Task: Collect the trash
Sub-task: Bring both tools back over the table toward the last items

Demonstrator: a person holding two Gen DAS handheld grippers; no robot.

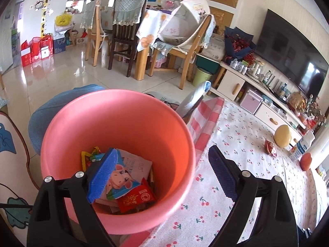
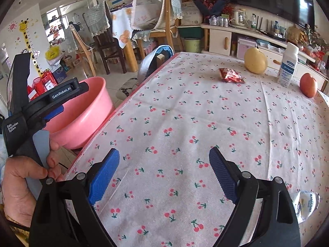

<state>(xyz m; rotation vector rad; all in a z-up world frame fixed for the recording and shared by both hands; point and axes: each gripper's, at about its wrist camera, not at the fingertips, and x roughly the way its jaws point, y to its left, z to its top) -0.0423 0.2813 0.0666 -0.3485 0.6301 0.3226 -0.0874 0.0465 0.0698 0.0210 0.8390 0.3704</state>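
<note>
A pink bin [image 1: 123,123] stands on the floor beside the table and holds several wrappers, among them a red packet [image 1: 135,199] and a blue cartoon packet [image 1: 123,179]. My left gripper [image 1: 162,177] is open and empty above the bin's mouth. My right gripper [image 2: 164,175] is open and empty over the cherry-print tablecloth [image 2: 205,123]. A red snack wrapper [image 2: 231,75] lies on the far part of the table; it also shows in the left wrist view [image 1: 269,147]. The bin [image 2: 82,115] and the left gripper's body [image 2: 41,111] show at the left of the right wrist view.
A yellow melon [image 2: 255,60], a white milk carton [image 2: 287,68] and a red apple [image 2: 308,84] stand at the table's far right. A crumpled clear bottle [image 2: 306,205] lies at the near right edge. Chairs [image 1: 121,35], a stool [image 1: 41,121] and a TV cabinet [image 1: 257,88] surround the table.
</note>
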